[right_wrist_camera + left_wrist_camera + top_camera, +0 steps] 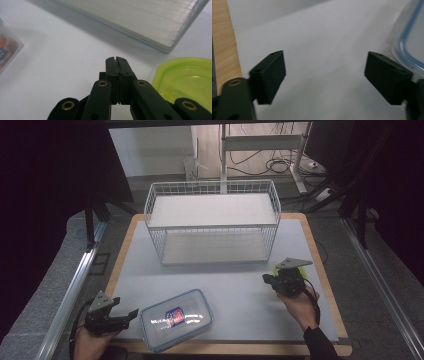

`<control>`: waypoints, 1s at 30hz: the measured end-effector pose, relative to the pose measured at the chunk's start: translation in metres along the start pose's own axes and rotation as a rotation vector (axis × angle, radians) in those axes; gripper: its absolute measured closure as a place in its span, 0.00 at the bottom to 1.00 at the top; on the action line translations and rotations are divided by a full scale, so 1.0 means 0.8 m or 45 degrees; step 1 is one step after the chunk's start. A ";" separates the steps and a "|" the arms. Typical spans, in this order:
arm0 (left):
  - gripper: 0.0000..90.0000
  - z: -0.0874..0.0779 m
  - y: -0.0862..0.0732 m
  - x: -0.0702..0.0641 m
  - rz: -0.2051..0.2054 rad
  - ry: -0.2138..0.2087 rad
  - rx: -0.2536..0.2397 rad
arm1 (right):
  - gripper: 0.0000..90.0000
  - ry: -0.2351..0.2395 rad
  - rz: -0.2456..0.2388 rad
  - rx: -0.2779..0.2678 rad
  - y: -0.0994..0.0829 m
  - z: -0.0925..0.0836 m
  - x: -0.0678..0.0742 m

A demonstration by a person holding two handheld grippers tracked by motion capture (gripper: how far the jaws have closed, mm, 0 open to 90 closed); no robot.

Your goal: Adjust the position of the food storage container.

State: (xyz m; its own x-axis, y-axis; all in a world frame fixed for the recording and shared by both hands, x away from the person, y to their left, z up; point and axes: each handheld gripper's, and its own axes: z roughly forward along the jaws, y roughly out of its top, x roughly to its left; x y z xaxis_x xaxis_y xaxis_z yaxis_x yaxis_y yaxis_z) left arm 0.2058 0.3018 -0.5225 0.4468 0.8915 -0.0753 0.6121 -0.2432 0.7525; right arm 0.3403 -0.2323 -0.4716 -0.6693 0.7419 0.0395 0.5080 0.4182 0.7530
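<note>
A clear lidded container with a blue rim and a red-blue label lies near the table's front edge. Just left of it my left gripper is open, its jaws wide apart over bare mat; the container's edge shows beside the right jaw in the left gripper view. At the right side my right gripper is shut with nothing between its jaws. A yellow-green container sits right beside it, mostly hidden under the gripper in the high view.
A white wire basket rack with a flat upper shelf stands at the back middle of the grey mat. The wooden table edge borders the mat. Cables and a desk frame lie beyond the table.
</note>
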 end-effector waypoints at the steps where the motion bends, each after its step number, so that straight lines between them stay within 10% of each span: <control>1: 0.29 0.000 0.000 0.000 0.000 0.000 0.000 | 0.98 0.005 -0.005 -0.005 0.000 -0.001 0.004; 13: 0.89 -0.011 -0.008 -0.031 0.025 -0.221 0.181 | 0.98 0.141 -0.079 0.009 -0.015 -0.005 0.060; 30: 0.96 0.025 0.022 -0.055 0.001 -0.219 0.220 | 0.98 0.311 -0.103 0.076 -0.028 0.007 0.111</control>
State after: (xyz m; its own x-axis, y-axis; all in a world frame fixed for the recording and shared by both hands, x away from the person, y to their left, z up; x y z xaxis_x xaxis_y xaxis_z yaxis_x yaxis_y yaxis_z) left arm 0.2098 0.2510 -0.5190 0.5429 0.8165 -0.1964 0.7077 -0.3189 0.6305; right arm 0.2724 -0.1724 -0.4888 -0.8162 0.5596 0.1437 0.4738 0.5062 0.7206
